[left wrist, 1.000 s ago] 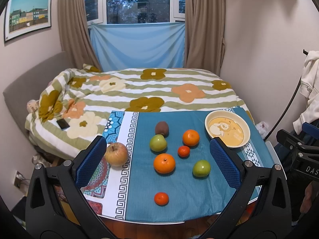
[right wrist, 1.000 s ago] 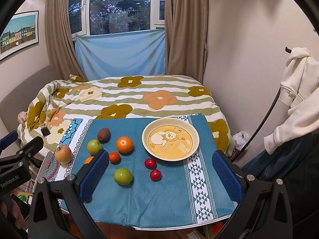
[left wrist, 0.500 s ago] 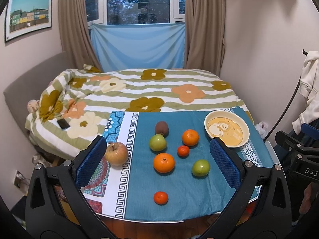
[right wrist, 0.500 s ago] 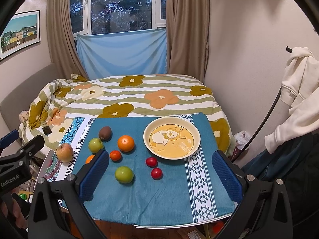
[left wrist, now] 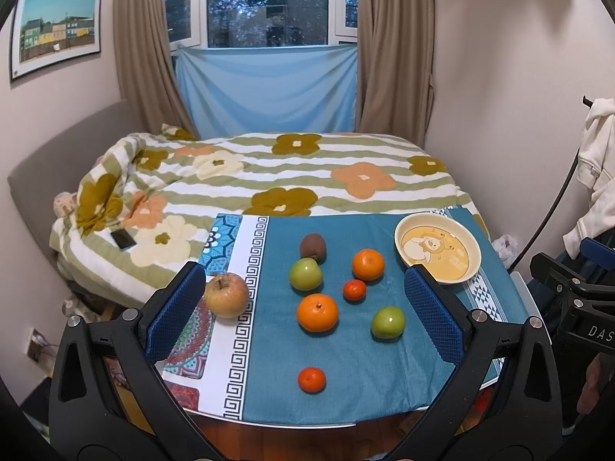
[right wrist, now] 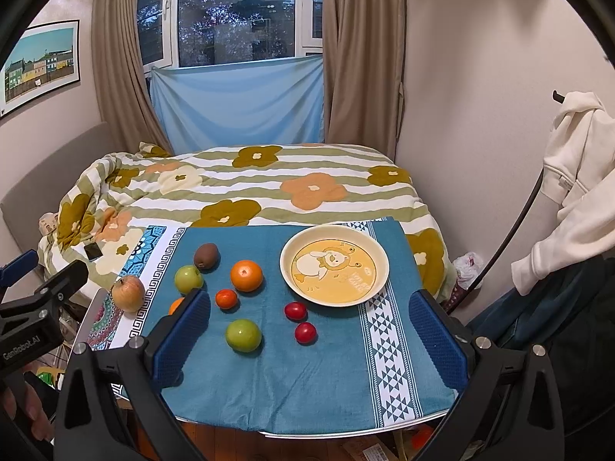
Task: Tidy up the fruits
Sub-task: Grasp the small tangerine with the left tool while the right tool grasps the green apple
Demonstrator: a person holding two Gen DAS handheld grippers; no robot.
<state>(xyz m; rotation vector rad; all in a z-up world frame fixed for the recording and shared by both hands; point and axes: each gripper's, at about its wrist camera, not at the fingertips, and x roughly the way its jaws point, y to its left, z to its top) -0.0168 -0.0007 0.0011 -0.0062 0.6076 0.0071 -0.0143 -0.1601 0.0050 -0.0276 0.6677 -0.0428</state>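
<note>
Fruits lay scattered over the teal patterned cloth that covered the table at the foot of the bed with the flowered, striped quilt. Largest on the cloth was the cream round plate with a cartoon picture on its yellow centre, standing at the far right side with nothing in it. A yellowish-brown apple sat apart at the left, on the white border of the cloth. Two big oranges followed: one near the middle, another farther back, closer to the plate. A green apple rested just in front of a brown kiwi, the two almost touching, and a second green apple lay to the right of the middle orange. One small tangerine sat between the two oranges, another alone near the front edge. Smallest were two red cherry tomatoes, close together just in front of the plate.

Above the near edge of the table hung the left gripper and the right gripper, each with blue-padded jaws spread wide apart and nothing between them, touching no fruit.
</note>
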